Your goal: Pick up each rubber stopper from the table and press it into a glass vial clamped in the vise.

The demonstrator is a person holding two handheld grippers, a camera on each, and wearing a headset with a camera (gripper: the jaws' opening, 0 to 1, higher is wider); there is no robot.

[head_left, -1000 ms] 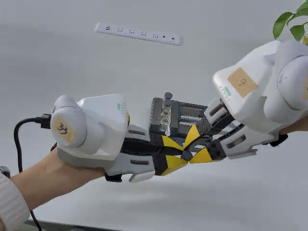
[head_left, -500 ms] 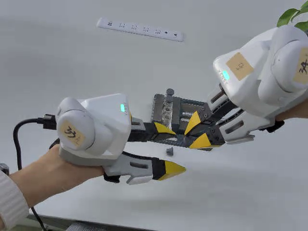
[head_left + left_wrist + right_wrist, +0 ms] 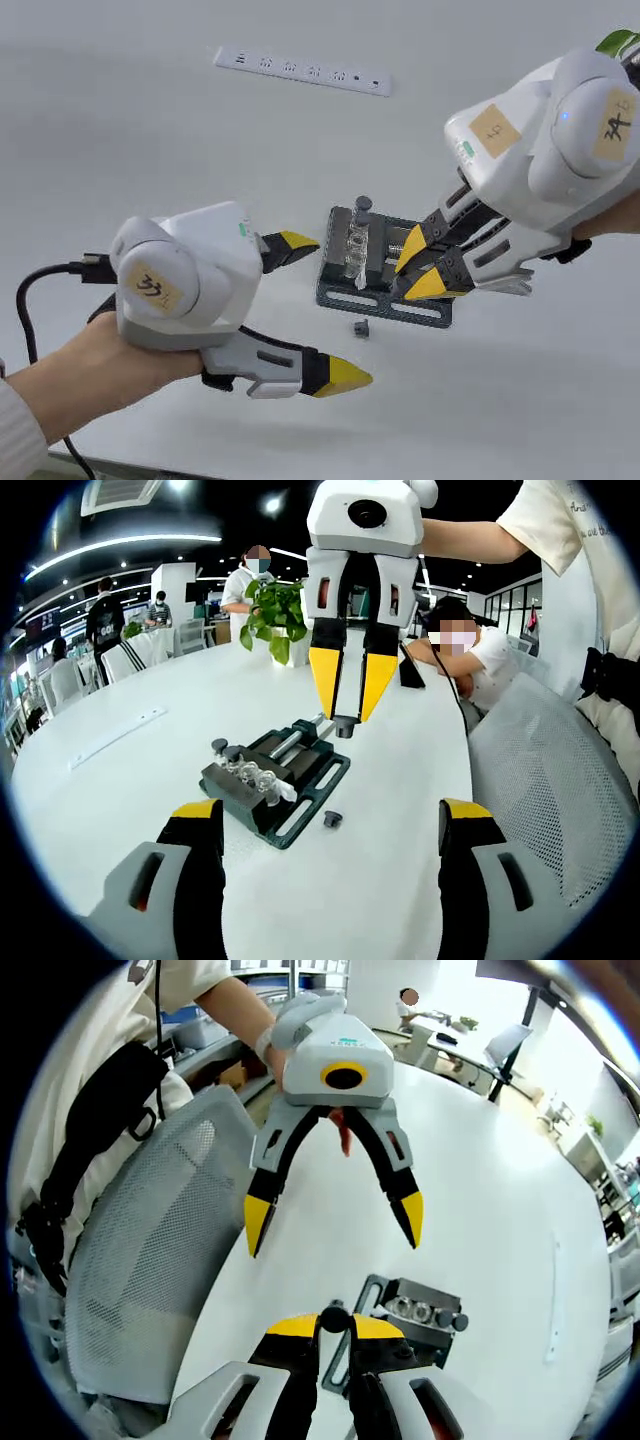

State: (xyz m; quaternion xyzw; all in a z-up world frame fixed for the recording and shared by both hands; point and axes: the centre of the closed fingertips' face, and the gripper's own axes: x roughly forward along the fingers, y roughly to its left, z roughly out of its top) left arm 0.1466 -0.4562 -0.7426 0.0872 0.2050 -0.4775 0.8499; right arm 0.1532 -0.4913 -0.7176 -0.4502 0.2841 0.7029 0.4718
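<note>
A black vise [image 3: 385,300] on the white table clamps a row of glass vials [image 3: 352,248]; the far vial carries a dark stopper [image 3: 363,204]. My right gripper [image 3: 414,277] hovers just right of the vise, shut on a dark rubber stopper [image 3: 345,726], which also shows between its tips as the stopper [image 3: 335,1314]. A loose stopper [image 3: 361,328] lies on the table before the vise, seen again as the stopper [image 3: 333,820]. My left gripper [image 3: 325,308] is wide open and holds nothing, to the left of the vise [image 3: 275,775].
A white power strip [image 3: 303,70] lies at the back of the table. A green plant [image 3: 615,42] stands at the far right. A black cable [image 3: 30,300] trails from the left gripper. People sit at the table's far side, and a mesh chair [image 3: 560,780] stands beside it.
My left gripper has opened and drawn back left from the right gripper's tips. A stopper now lies on the table by the vise. The right gripper stays shut, a little higher.
</note>
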